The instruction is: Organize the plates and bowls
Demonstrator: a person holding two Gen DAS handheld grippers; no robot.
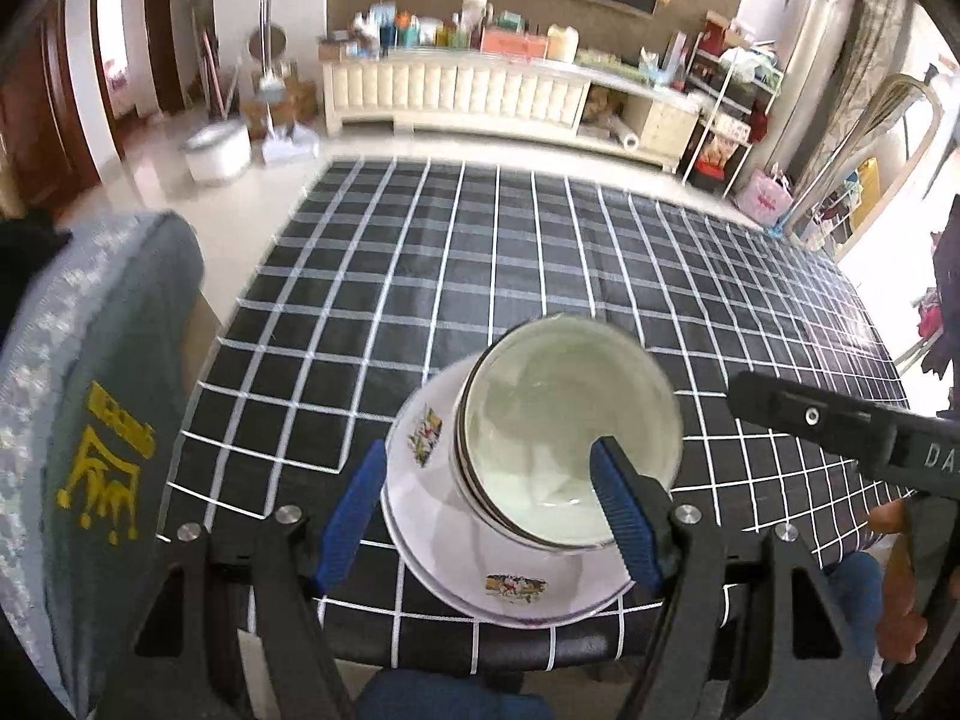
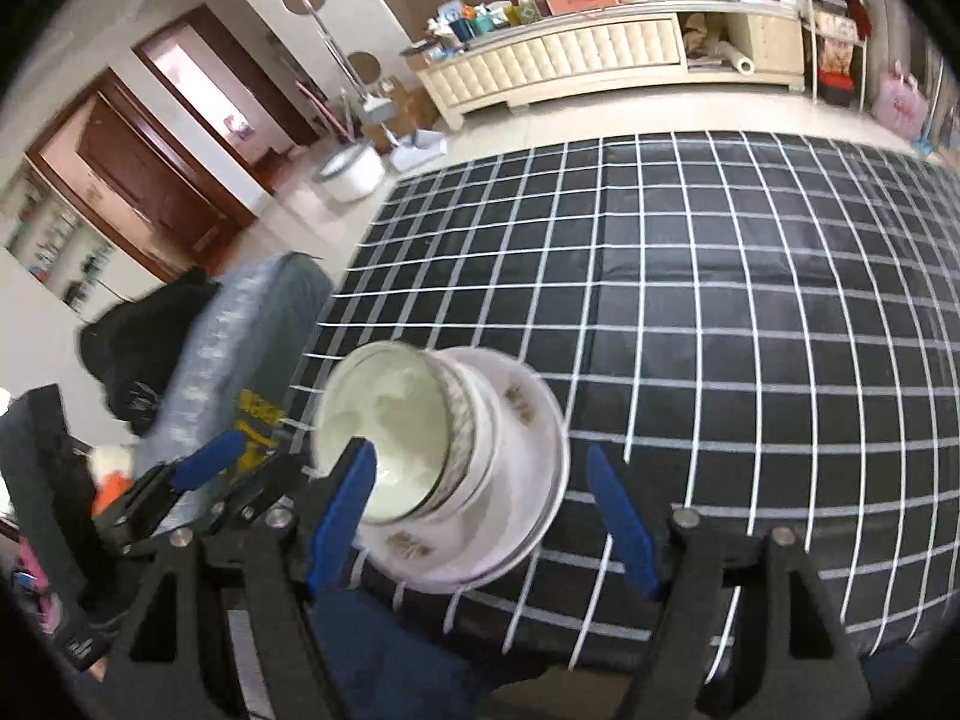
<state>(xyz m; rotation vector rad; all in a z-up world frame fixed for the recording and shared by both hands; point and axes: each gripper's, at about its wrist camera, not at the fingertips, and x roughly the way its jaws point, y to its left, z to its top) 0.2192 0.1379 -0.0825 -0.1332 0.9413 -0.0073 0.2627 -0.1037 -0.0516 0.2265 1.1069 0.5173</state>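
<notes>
Stacked bowls [image 1: 564,438] sit nested on the plates [image 1: 480,546] near my table edge [image 1: 420,654], consolidated for tidiness. My left gripper [image 1: 492,516] and right gripper [image 2: 486,516] hover released, both holding nothing.

- Right gripper [image 1: 840,426] body, seen in the left wrist view: raised letters "DA", cut off at the frame edge.
- Chair cover [image 1: 114,450]: yellow crown emblem with characters above it, too blurred to read.
- Plate [image 1: 516,588]: painted motifs only, no legible text.
</notes>
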